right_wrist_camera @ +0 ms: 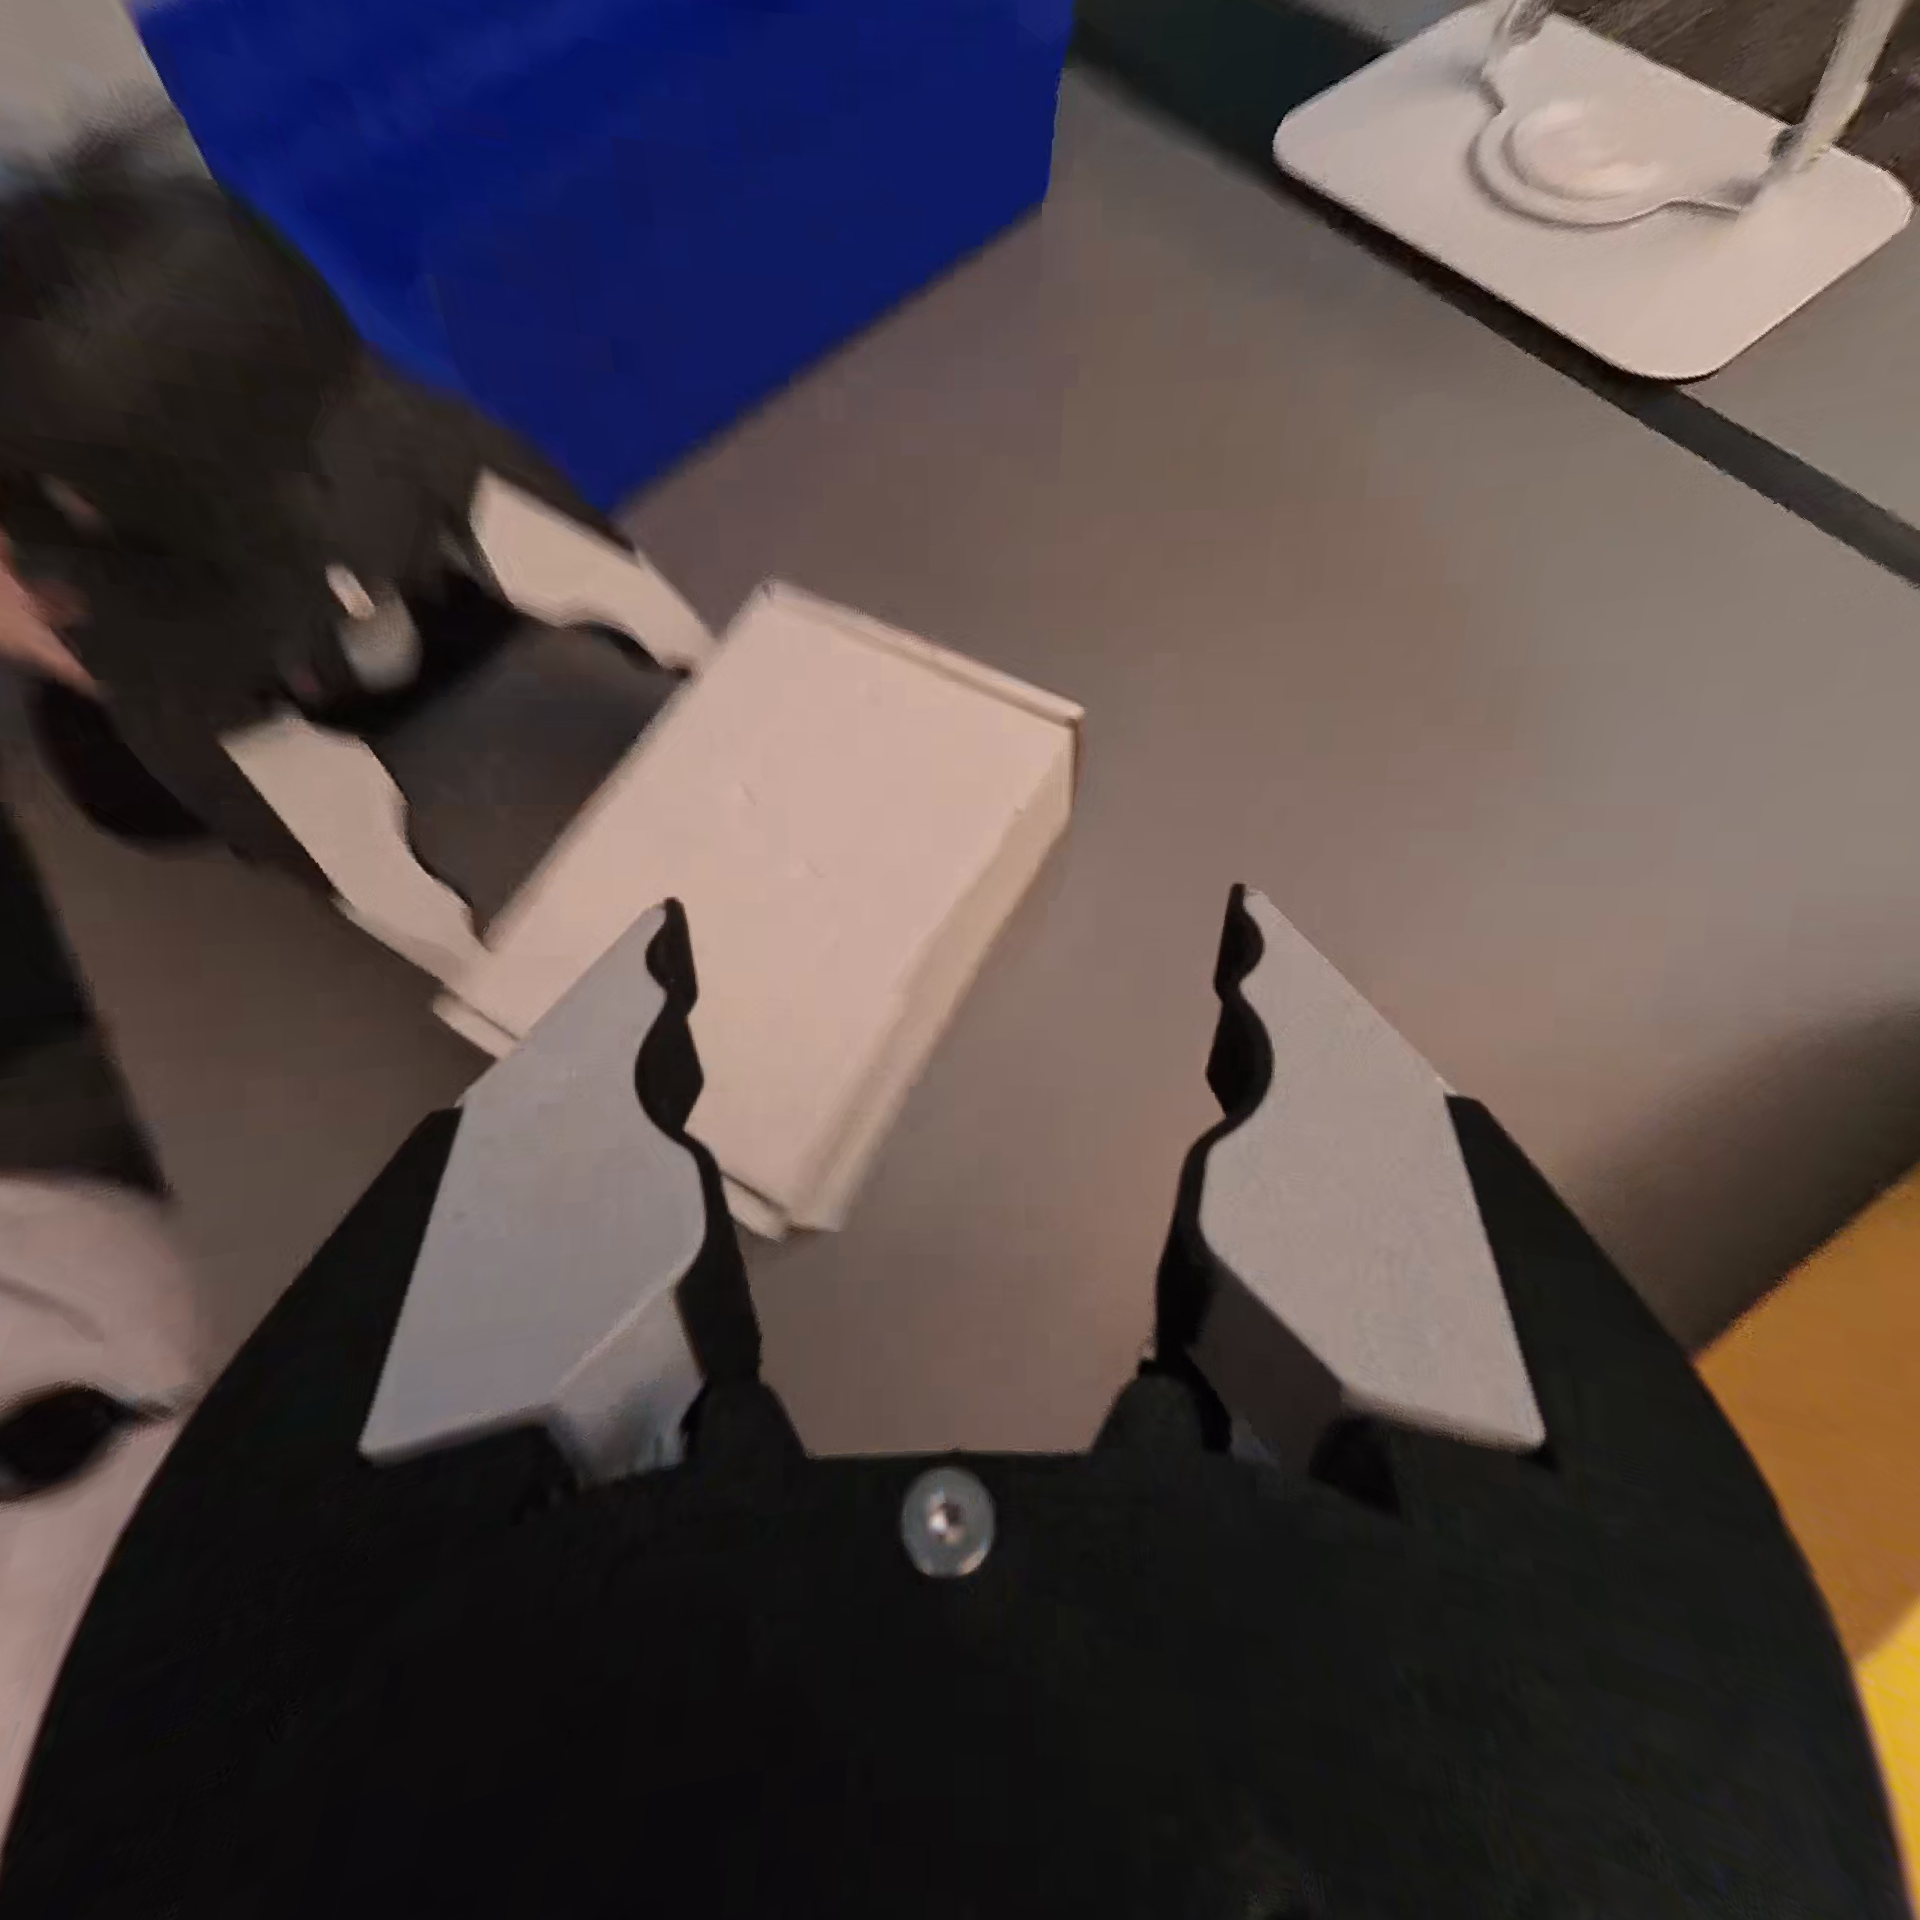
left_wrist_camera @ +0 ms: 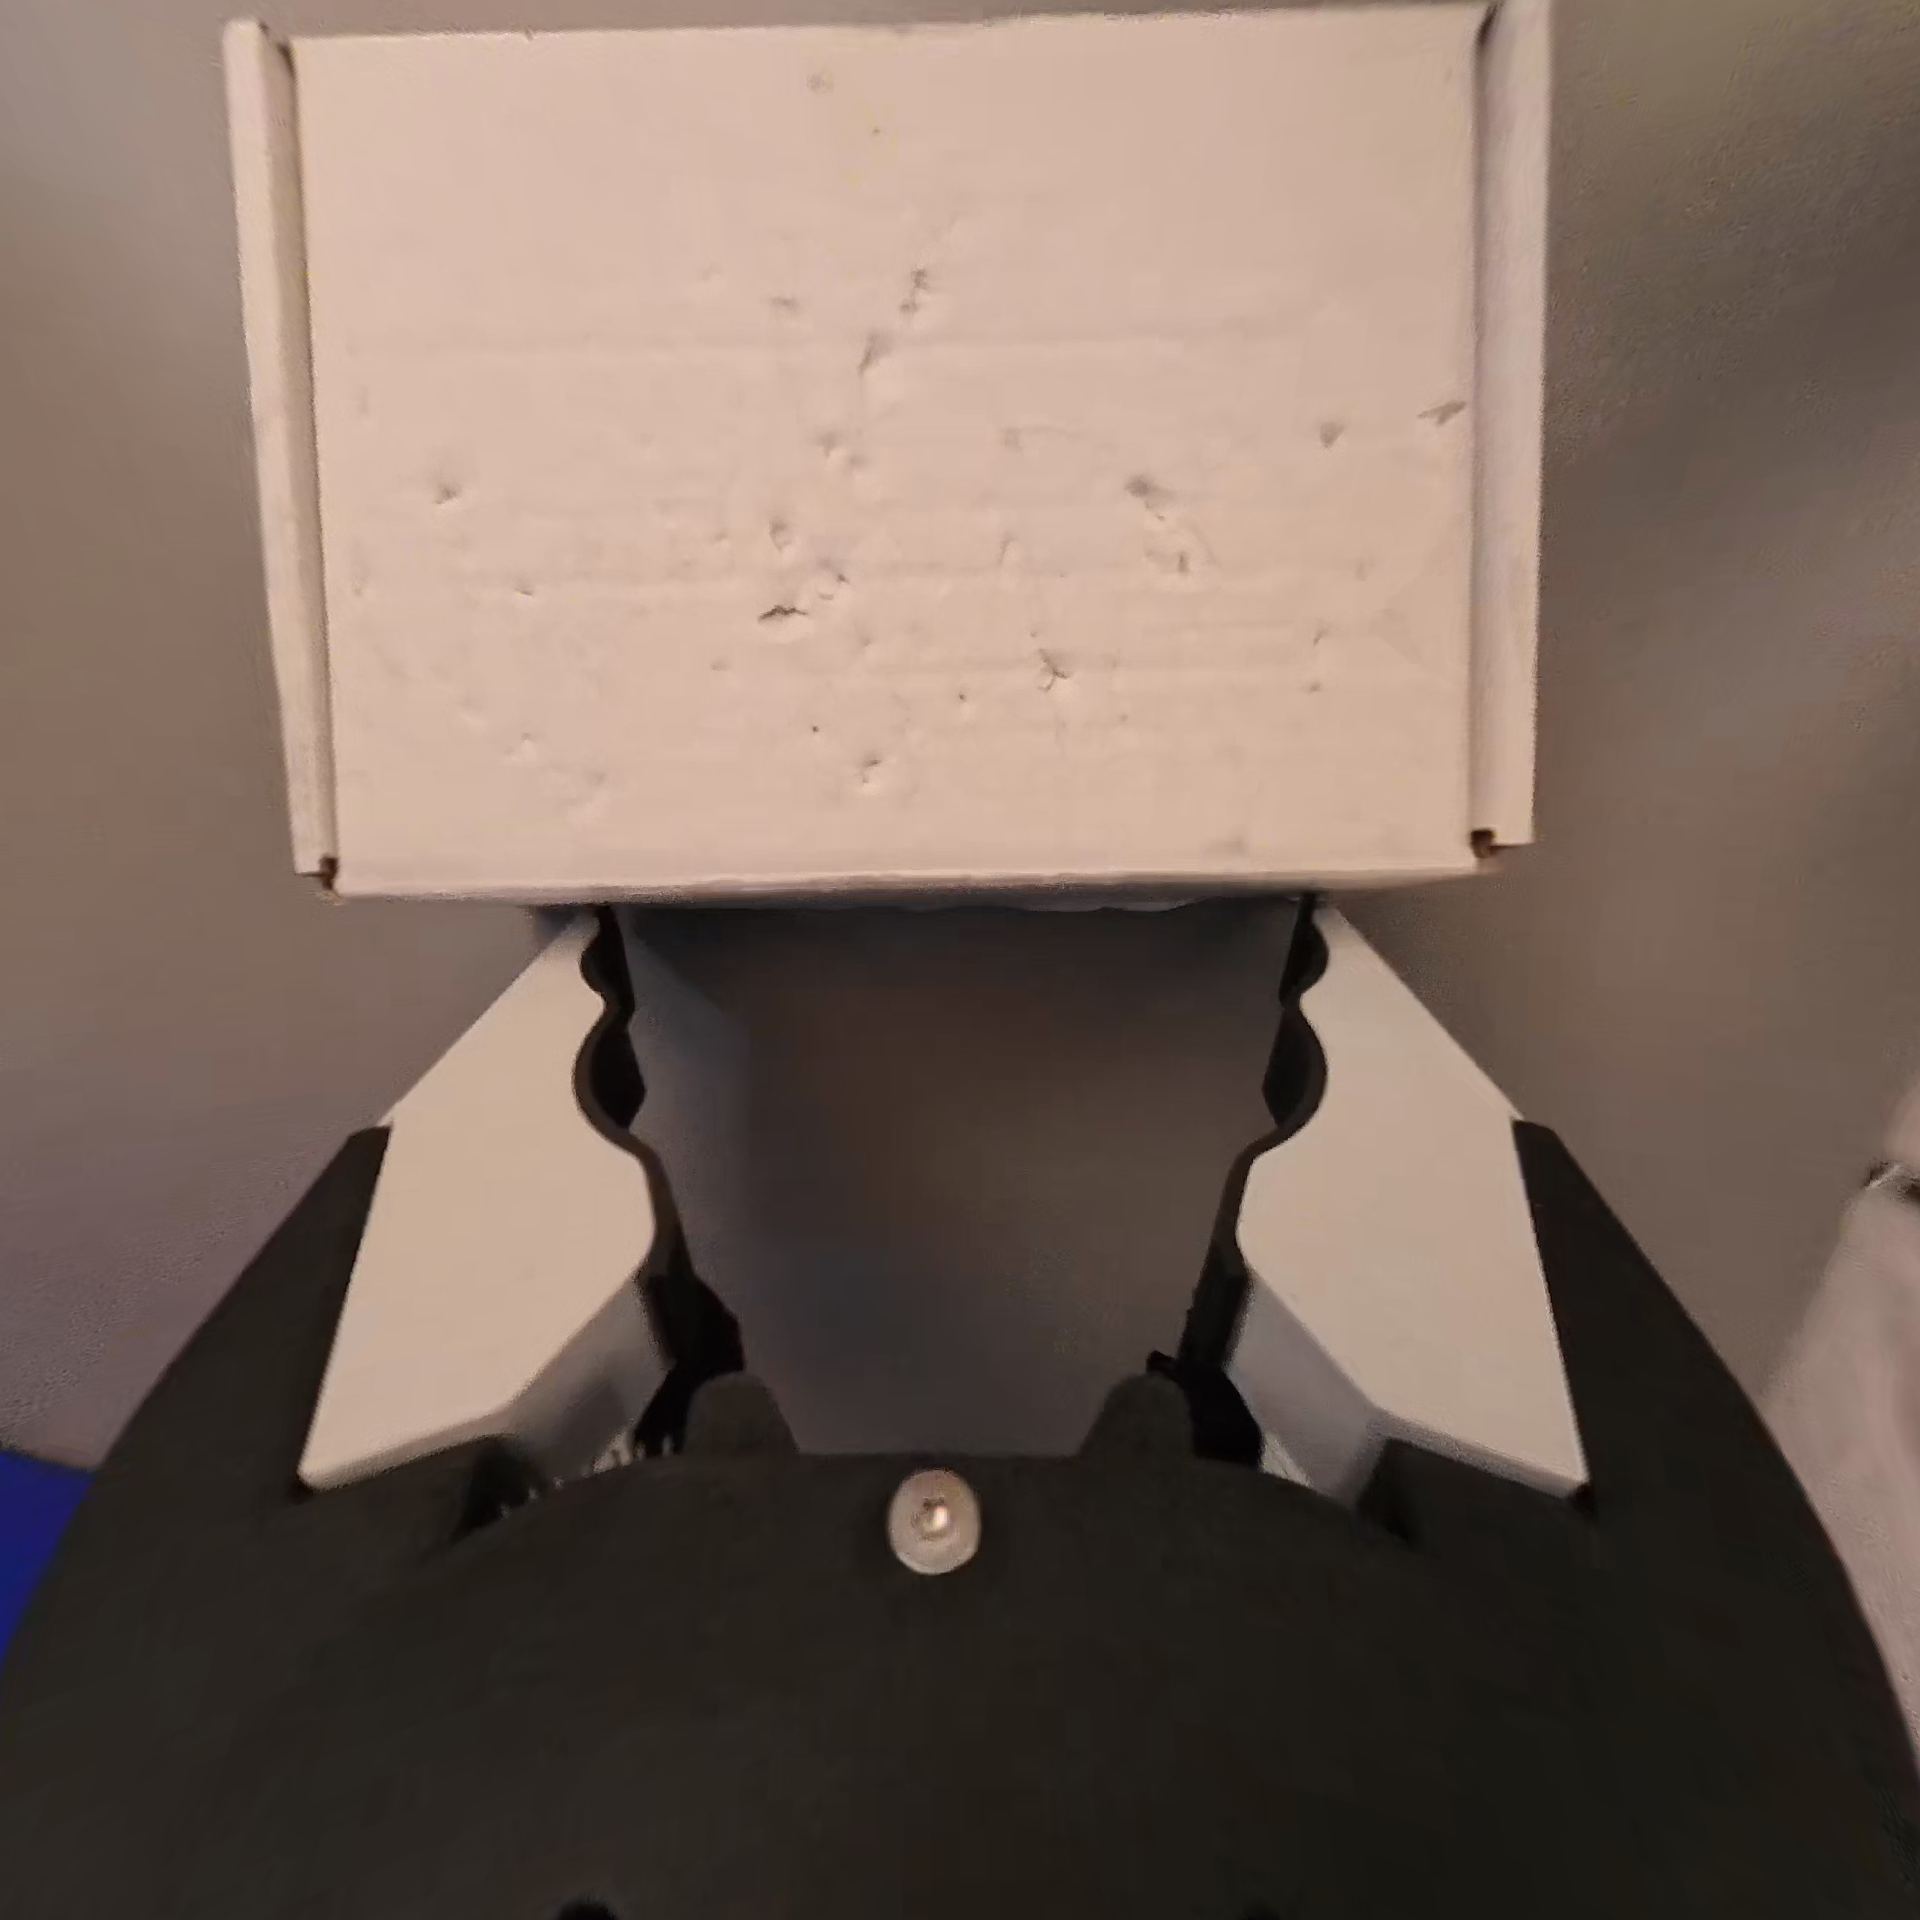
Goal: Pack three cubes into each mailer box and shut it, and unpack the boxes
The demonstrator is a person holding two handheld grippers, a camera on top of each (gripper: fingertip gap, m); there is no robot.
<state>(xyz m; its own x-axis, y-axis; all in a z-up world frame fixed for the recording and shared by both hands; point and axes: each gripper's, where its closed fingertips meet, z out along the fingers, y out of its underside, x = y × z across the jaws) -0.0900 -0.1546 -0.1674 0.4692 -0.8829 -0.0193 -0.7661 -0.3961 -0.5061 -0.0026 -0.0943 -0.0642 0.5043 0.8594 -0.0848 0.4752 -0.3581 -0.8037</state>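
Nearby, both grippers gaped over a closed mailer.

Spread wide and empty: right gripper (right_wrist_camera: 951,904) near, left gripper (left_wrist_camera: 948,920) butting the shut white mailer box (left_wrist_camera: 883,457) on grey table (right_wrist_camera: 1351,727), blue bin (right_wrist_camera: 623,208) beyond. Risked shoving it away, being unbraced.

The closed white mailer box (right_wrist_camera: 790,894) is blocking the desk (right_wrist_camera: 1351,727) centre, with the left claw (right_wrist_camera: 582,790) sitting spread against its short side. A blue bin (right_wrist_camera: 623,208) is walling off behind; bare desk is lying open toward the white stand base (right_wrist_camera: 1579,187).
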